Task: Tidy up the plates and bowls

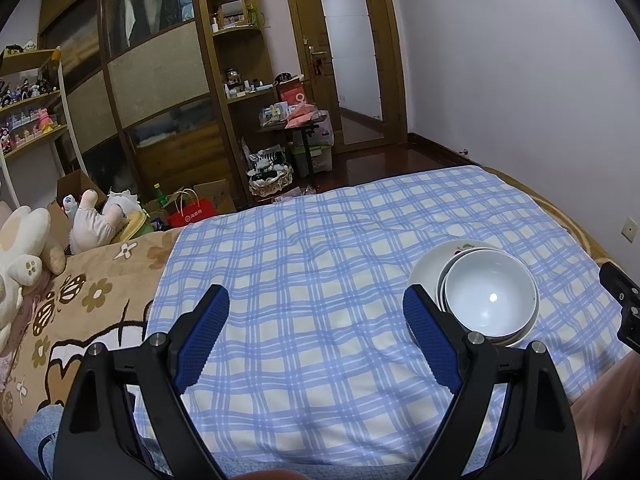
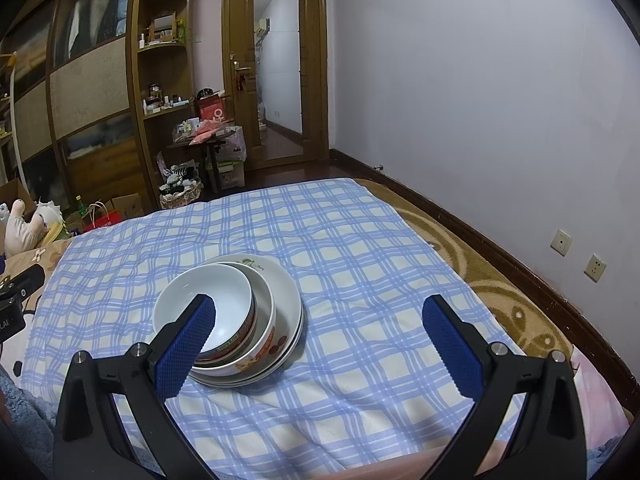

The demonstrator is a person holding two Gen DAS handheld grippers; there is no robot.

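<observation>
A stack of crockery rests on the blue checked cloth [image 1: 304, 272]: a white top bowl [image 1: 490, 292] [image 2: 224, 292] nested in a patterned bowl [image 2: 256, 352], on white plates [image 2: 290, 304] [image 1: 432, 264]. My left gripper [image 1: 316, 304] is open over bare cloth, its right finger just left of the stack. My right gripper [image 2: 320, 316] is open too, with nothing between its fingers. Its left finger [image 2: 188, 344] hides the near side of the top bowl; the stack lies left of its gap. The right gripper's black body [image 1: 624, 304] shows at the left view's edge.
The cloth [image 2: 360, 264] covers a bed beside a lilac wall [image 2: 480, 100] with sockets [image 2: 560, 242]. Plush toys [image 1: 24, 264] lie on the brown blanket to the left. Beyond the bed stand a wardrobe, shelves, boxes, a red bag [image 1: 192, 212] and a door [image 2: 280, 72].
</observation>
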